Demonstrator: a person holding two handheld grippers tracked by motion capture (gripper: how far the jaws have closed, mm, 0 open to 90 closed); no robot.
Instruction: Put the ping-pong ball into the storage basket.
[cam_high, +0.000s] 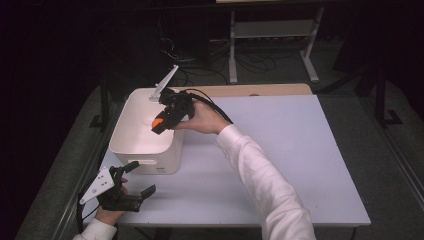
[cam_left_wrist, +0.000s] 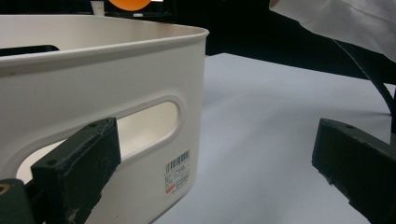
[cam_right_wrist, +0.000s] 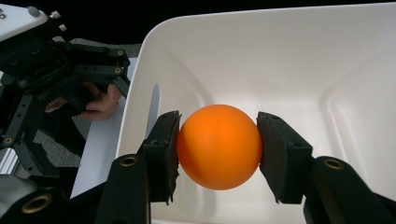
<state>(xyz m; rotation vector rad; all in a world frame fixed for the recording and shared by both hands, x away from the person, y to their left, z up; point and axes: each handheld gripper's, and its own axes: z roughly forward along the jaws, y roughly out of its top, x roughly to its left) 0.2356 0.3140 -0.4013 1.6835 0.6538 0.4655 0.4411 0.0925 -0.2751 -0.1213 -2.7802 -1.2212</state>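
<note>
Orange ball (cam_right_wrist: 218, 146) pinched by right tongs (cam_right_wrist: 218, 154) over barcode-labelled white bin (cam_high: 142, 150); left tongs (cam_high: 131, 187) spread.

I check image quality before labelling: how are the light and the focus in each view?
High view: dark surroundings, lit table, slightly soft. Left gripper view: near jaws blurred, white bin sharper. Right gripper view: orange ball crisp with a soft highlight, evenly lit between the right gripper pads.
</note>
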